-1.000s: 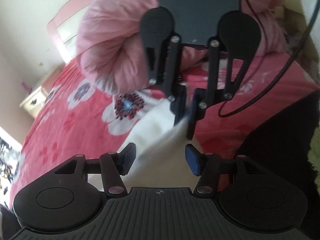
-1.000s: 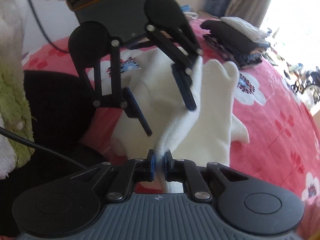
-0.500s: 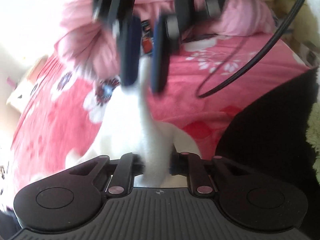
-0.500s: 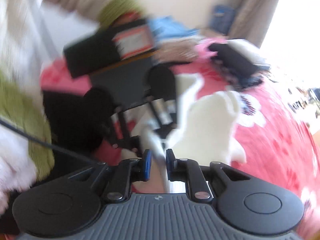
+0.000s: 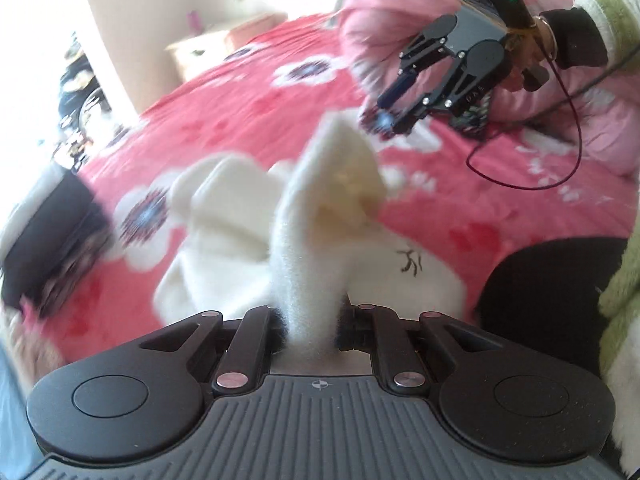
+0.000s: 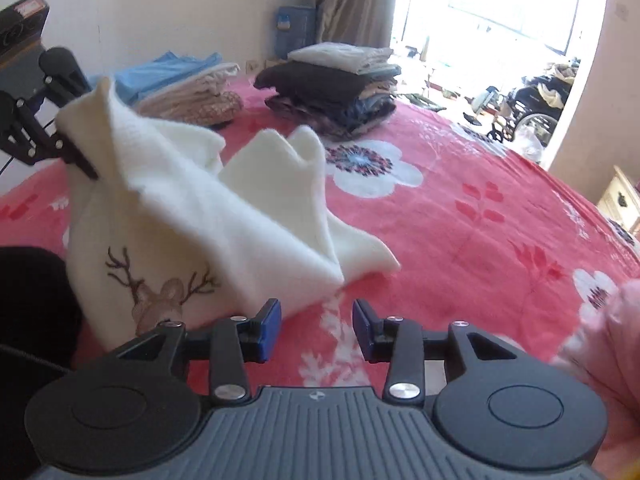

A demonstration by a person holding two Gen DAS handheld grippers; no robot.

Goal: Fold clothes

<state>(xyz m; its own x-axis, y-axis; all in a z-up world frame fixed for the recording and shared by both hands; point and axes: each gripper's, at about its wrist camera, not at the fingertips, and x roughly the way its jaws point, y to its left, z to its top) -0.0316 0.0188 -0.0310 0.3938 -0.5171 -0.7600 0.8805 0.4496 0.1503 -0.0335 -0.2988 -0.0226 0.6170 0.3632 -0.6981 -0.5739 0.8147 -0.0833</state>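
left wrist view shows the left gripper [image 5: 310, 326] pinching a thick fold of the white fleece garment [image 5: 320, 216], lifted off the red floral bedspread [image 5: 248, 100]. the rest of the garment lies on the bed just in front, half crumpled, with a small dark embroidery visible. the right gripper [image 5: 394, 110] is seen further away above the bedspread, and its jaws are opening with nothing between them. in the right wrist view the right gripper [image 6: 316, 328] has its blue pads [image 6: 270, 328] apart over bare bedspread, and the garment [image 6: 192, 208], with a deer embroidery [image 6: 160, 292], lies just beside its left finger and is not touched.

i judge that the main risk comes from having only one grip. the cloth hangs from a single point, so the loose layers can slide and the fold can come out uneven or collapse. the fleece is thick and soft, so it could also slip out of the pinch if it is pulled fast. a dark cable [image 5: 560, 152] lies on the bed near the right gripper and could catch on it.

no container is in view. finished clothes rest in a folded stack [image 6: 336, 92] directly on the far side of the bed, and more folded clothes [image 6: 188, 88] lie beside it.
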